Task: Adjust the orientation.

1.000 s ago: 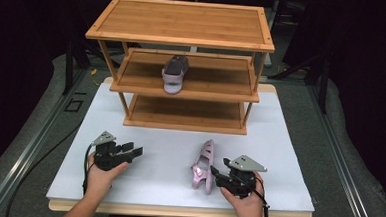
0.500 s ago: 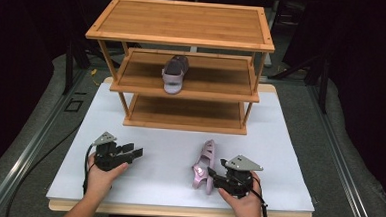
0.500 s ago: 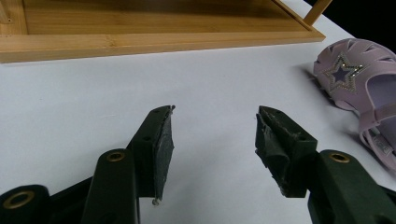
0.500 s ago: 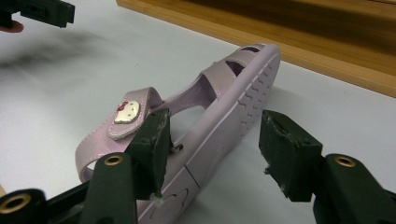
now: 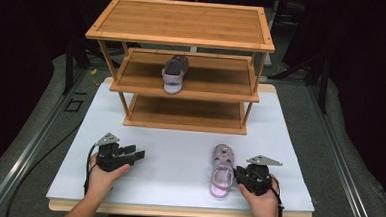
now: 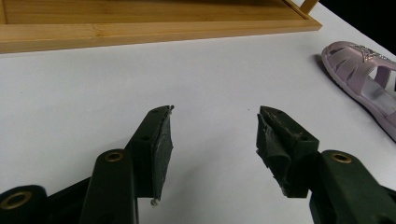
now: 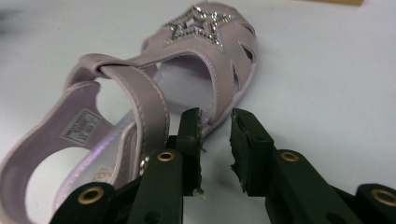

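Lilac plastic, with a glittered star on the toe: that was the sandal I found lying flat on the white table, toe toward twelve o'clock, at about five o'clock from the bamboo rack. My right gripper sat at the sandal's three o'clock side, touching its edge. In the right gripper view its jaws had just been closing and stood narrowly apart over the sole's rim, beside the strap; I could not tell whether the pads pressed on it. My left gripper lay at roughly nine o'clock from the sandal, well apart from it, jaws wide with bare table between them. A second sandal stood on the rack's middle shelf.
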A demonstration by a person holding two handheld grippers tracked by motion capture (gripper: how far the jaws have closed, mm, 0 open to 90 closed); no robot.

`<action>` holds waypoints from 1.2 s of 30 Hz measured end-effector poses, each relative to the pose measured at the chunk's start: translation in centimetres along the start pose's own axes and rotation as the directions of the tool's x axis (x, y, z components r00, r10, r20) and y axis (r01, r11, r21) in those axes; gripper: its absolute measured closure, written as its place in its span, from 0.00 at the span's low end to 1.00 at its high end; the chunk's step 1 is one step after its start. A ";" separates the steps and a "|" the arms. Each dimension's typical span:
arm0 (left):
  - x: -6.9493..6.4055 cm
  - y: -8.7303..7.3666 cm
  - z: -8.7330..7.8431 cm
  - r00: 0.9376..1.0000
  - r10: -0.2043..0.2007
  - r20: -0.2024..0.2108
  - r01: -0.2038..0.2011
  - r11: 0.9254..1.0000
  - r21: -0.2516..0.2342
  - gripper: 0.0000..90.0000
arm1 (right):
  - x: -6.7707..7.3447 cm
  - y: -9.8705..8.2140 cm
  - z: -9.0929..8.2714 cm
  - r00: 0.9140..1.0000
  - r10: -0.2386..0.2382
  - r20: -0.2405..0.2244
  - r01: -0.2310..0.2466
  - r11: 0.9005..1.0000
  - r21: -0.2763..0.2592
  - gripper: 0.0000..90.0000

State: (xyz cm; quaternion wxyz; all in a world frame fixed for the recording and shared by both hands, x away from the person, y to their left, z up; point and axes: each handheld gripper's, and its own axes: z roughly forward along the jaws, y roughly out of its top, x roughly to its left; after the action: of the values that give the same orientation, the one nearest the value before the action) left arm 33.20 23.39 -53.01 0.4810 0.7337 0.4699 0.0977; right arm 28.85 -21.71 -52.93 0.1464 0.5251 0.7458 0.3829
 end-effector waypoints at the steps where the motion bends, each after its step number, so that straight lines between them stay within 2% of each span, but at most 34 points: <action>1: 0.0 0.0 0.0 1.000 0.000 0.000 0.000 1.000 0.000 0.50 | 0.0 0.0 0.0 1.000 0.000 0.000 0.000 1.000 0.000 0.80; 5: 0.0 0.0 0.0 1.000 0.000 -0.002 0.000 1.000 0.003 0.50 | 0.0 0.1 0.3 1.000 -0.013 0.006 0.013 1.000 0.006 0.78; 6: 0.0 0.0 0.0 1.000 -0.001 -0.002 0.001 1.000 0.003 0.50 | -0.1 0.5 0.7 0.999 -0.024 0.035 0.024 1.000 0.002 0.78; 7: 0.0 0.0 0.0 1.000 -0.003 -0.002 0.003 1.000 0.003 0.50 | -0.1 0.5 0.7 0.999 -0.024 0.035 0.024 1.000 0.002 0.78; 9: 0.0 0.0 0.0 1.000 -0.004 -0.001 0.004 1.000 0.002 0.50 | -0.3 1.0 1.1 0.999 -0.030 0.022 0.030 0.999 -0.018 0.77; 10: 0.0 0.0 0.0 1.000 -0.001 0.000 0.001 1.000 0.001 0.50 | -0.6 1.3 1.2 1.000 -0.024 -0.004 0.024 0.999 -0.021 0.73; 11: 0.0 0.0 0.0 1.000 -0.001 0.000 0.001 1.000 0.001 0.50 | -0.5 1.3 1.0 0.999 -0.019 0.039 0.020 1.000 -0.022 0.71; 12: 0.0 0.0 -0.1 1.000 -0.001 0.000 0.001 1.000 0.000 0.50 | -0.5 1.3 1.0 0.999 -0.019 0.039 0.020 1.000 -0.022 0.71; 13: 0.0 0.0 -0.1 1.000 0.000 0.000 0.000 1.000 0.000 0.50 | -0.4 1.3 0.6 0.999 -0.022 0.050 0.023 0.999 -0.027 0.70; 14: 0.1 0.0 -0.1 1.000 -0.003 -0.001 0.003 1.000 -0.003 0.50 | -0.3 1.3 -0.5 0.998 -0.024 0.060 0.027 0.998 -0.052 0.66; 15: 0.1 0.0 -0.1 1.000 -0.003 -0.001 0.003 1.000 -0.003 0.50 | -0.3 1.3 -0.5 0.998 -0.024 0.060 0.027 0.998 -0.052 0.66; 16: 0.1 0.0 -0.1 1.000 -0.005 -0.001 0.005 1.000 -0.004 0.50 | 0.0 1.3 -2.1 0.998 -0.002 0.063 0.008 0.996 -0.091 0.62; 17: 0.1 0.0 -0.1 1.000 -0.007 -0.001 0.007 1.000 -0.004 0.50 | 0.0 1.3 -2.1 0.998 -0.002 0.063 0.008 0.996 -0.091 0.62; 18: 0.1 0.0 -0.1 1.000 -0.007 -0.001 0.007 1.000 -0.004 0.50 | 0.2 1.2 -2.8 0.999 0.007 0.052 -0.001 0.993 -0.115 0.61; 20: 0.1 0.0 -0.2 1.000 -0.007 -0.002 0.007 1.000 -0.004 0.50 | 0.9 1.2 -3.8 0.999 0.015 0.028 -0.012 0.992 -0.126 0.59; 23: 0.1 0.0 -0.2 1.000 -0.008 -0.003 0.008 1.000 -0.004 0.50 | 1.8 1.2 -3.9 1.000 0.022 -0.022 -0.024 0.997 -0.080 0.58; 24: 0.1 0.0 -0.1 1.000 -0.008 -0.003 0.008 1.000 -0.002 0.50 | 2.2 1.0 -3.1 0.999 0.016 -0.029 -0.016 0.999 -0.031 0.58; 26: 0.2 0.0 -0.1 1.000 -0.011 -0.005 0.011 1.000 0.001 0.50 | 2.4 0.7 -2.3 1.000 0.000 -0.027 0.000 1.000 0.029 0.69; 27: 0.2 0.0 -0.1 1.000 -0.011 -0.005 0.011 1.000 0.001 0.50 | 2.4 0.7 -2.3 1.000 0.000 -0.027 0.000 1.000 0.029 0.69; 28: 0.2 0.0 -0.1 1.000 -0.014 -0.004 0.014 1.000 -0.002 0.50 | 2.4 0.6 -2.0 1.000 -0.006 -0.023 0.008 0.998 0.063 0.78; 32: 0.4 0.0 -0.2 1.000 -0.018 -0.002 0.018 1.000 0.003 0.50 | 2.1 0.9 -2.4 1.000 -0.007 -0.014 0.008 0.998 0.059 0.85; 36: 0.2 0.0 -0.1 1.000 -0.020 0.000 0.020 1.000 -0.002 0.50 | 0.8 1.8 -2.3 0.998 -0.051 0.027 0.050 0.997 0.065 0.89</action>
State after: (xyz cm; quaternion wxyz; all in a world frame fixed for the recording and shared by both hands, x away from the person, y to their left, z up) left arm 33.26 23.65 -53.06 0.4826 0.7284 0.4773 0.0934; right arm 28.34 -21.68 -49.94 0.1498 0.5159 0.7686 0.3474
